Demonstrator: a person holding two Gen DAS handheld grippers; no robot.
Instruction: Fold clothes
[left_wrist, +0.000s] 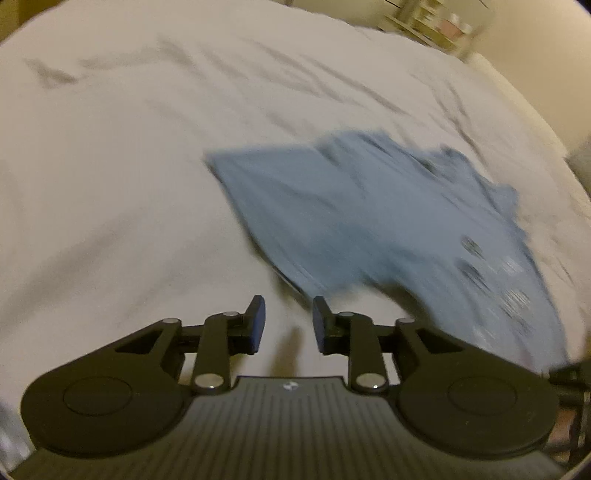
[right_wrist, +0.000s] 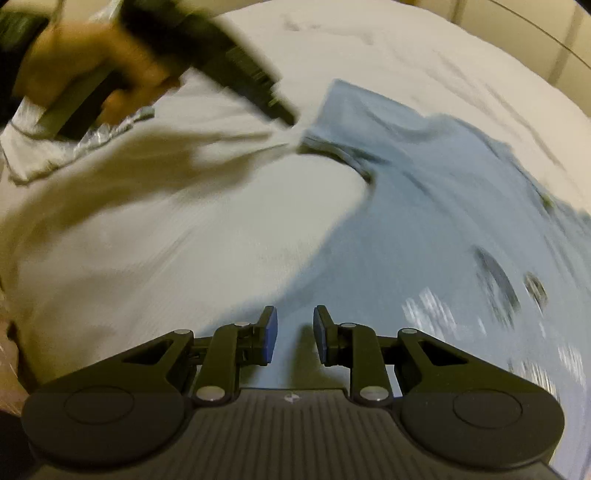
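Both my left gripper and right gripper hold their fingers parted and empty over the blue T-shirt on the white bed sheet.

The bed lies bare over its whole left part and toward its far edge, so a gripper could pass there freely. The blue garment covers the right part, spread flat and low. In the right wrist view, the left gripper, held by a hand, hangs near the garment's far corner and blocks that approach.
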